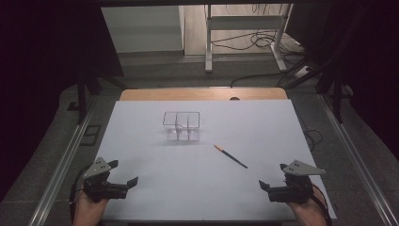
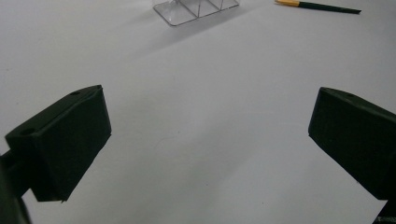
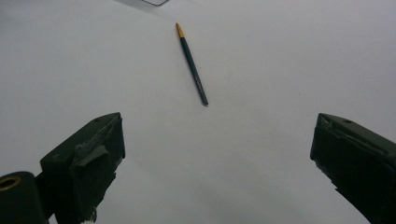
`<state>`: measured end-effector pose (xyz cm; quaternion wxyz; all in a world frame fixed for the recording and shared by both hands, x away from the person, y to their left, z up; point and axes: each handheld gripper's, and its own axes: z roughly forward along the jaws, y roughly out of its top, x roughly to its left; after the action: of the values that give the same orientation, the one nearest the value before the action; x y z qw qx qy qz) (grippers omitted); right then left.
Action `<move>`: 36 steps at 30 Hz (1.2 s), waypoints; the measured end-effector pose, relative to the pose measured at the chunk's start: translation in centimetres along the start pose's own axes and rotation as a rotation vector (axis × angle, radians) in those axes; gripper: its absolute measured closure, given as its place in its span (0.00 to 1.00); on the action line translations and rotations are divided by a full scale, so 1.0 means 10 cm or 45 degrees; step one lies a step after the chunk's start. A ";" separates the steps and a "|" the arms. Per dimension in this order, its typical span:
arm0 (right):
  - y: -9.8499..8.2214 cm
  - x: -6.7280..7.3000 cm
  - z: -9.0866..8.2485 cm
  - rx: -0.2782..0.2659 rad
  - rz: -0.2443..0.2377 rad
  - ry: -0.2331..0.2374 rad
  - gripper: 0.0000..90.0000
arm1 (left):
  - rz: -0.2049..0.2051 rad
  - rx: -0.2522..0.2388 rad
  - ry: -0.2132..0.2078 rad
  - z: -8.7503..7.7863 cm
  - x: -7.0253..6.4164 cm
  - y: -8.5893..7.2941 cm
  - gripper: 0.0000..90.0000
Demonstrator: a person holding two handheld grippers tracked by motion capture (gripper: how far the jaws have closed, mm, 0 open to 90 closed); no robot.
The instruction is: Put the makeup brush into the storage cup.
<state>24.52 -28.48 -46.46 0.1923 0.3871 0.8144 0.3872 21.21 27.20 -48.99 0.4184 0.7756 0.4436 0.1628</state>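
A dark pencil with an orange end lies flat on the white table, right of centre. A clear plastic box with dividers stands upright behind it, near the table's middle. My left gripper rests at the front left corner, open, with nothing between its jaws. My right gripper sits at the front right, open and empty too. In the right gripper view the pencil lies ahead of the jaws, well apart from them. The left gripper view shows the box and the pencil far ahead.
The white sheet covers a wooden table, whose bare far edge shows behind it. Metal rails run along both sides. Beyond the table stand a white frame and loose cables on the floor.
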 end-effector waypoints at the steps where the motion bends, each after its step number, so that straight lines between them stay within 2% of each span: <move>1: 0.01 0.01 0.00 -0.002 -0.003 0.002 0.04 | -0.001 0.000 0.001 0.00 0.00 0.00 0.00; 11: 0.06 0.05 0.06 0.003 -0.038 0.020 0.04 | -0.012 0.000 0.002 0.00 0.02 -0.01 0.00; 19: 0.10 0.04 0.11 0.033 -0.053 0.041 0.07 | -0.017 -0.004 0.004 0.00 0.02 -0.01 0.00; 36: 0.19 0.03 0.20 0.050 -0.057 0.064 0.07 | -0.009 0.001 0.000 0.00 0.01 0.00 0.00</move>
<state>26.46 -26.55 -46.21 0.1727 0.3629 0.8348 0.3762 21.23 27.31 -49.03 0.4188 0.7741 0.4465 0.1612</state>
